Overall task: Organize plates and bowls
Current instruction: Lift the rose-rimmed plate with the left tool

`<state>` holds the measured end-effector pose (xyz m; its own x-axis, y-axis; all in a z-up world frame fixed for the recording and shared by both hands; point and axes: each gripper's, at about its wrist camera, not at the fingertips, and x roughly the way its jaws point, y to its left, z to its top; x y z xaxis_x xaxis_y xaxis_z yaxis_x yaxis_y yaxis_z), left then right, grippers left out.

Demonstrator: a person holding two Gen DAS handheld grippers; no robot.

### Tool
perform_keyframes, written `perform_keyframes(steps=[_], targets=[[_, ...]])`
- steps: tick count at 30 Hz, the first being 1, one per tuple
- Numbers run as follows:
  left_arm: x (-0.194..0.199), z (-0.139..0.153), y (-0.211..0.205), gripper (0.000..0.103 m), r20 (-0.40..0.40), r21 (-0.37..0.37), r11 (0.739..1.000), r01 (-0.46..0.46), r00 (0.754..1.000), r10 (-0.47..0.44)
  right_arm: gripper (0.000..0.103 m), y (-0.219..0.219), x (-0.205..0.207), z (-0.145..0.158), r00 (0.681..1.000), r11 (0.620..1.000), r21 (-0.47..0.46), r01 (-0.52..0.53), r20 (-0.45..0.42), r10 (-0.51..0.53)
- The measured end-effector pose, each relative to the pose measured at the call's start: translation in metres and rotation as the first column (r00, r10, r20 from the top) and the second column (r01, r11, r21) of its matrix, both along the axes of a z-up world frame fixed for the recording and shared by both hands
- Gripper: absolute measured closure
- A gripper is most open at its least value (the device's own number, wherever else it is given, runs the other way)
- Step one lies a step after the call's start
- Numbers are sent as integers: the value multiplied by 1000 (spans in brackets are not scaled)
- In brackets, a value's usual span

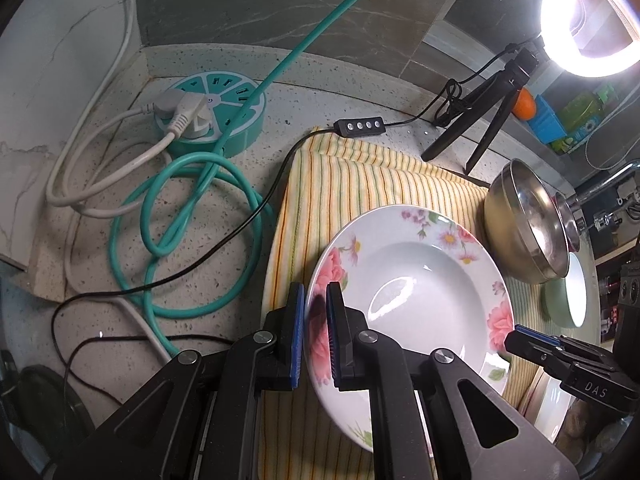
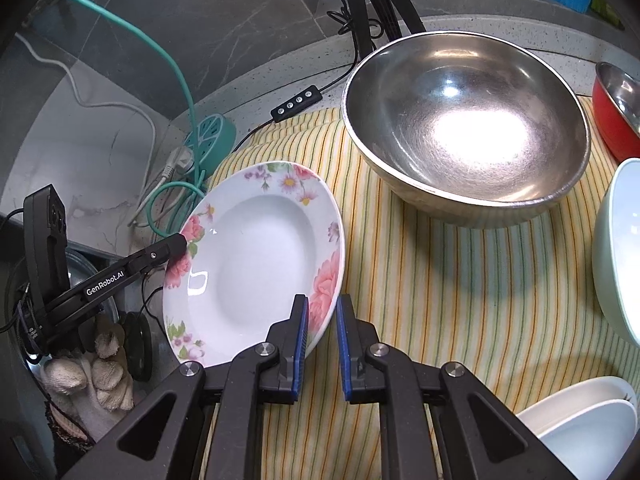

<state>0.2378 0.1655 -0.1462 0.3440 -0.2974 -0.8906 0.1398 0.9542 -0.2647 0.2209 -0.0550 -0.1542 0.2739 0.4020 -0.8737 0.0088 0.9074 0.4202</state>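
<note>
A white deep plate with pink flowers (image 1: pixel 416 304) is held tilted over the striped yellow cloth (image 1: pixel 360 184). My left gripper (image 1: pixel 316 336) is shut on its left rim. My right gripper (image 2: pixel 322 340) is shut on the opposite rim, and the plate (image 2: pixel 256 264) fills the lower left of the right wrist view. The left gripper (image 2: pixel 176 246) shows there at the plate's far edge. A large steel bowl (image 2: pixel 464 128) stands on the cloth (image 2: pixel 460 292) behind the plate. A pale green bowl (image 2: pixel 618 248) stands at the right.
A red bowl (image 2: pixel 616 112) with a steel inside is at far right. White dishes (image 2: pixel 580 428) are stacked at lower right. A teal power hub (image 1: pixel 216 116) with teal and white cables lies left of the cloth. A ring light tripod (image 1: pixel 480 120) stands behind.
</note>
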Motion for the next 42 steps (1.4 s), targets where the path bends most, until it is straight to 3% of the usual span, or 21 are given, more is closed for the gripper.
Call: perform_keyframes(steps=[14, 25, 42], targets=[[-23, 9, -5, 94, 13, -28, 1000, -6, 1000, 6, 90, -6, -12, 4, 1000, 1000, 3, -12, 4, 12], [-37, -5, -5, 94, -25, -50, 998, -44, 999, 42, 90, -3, -11, -1, 1000, 1000, 5, -19, 4, 19], [-39, -8, -4, 94, -19, -54, 997, -47, 999, 46, 92, -3, -13, -8, 1000, 1000, -3, -20, 1, 20]])
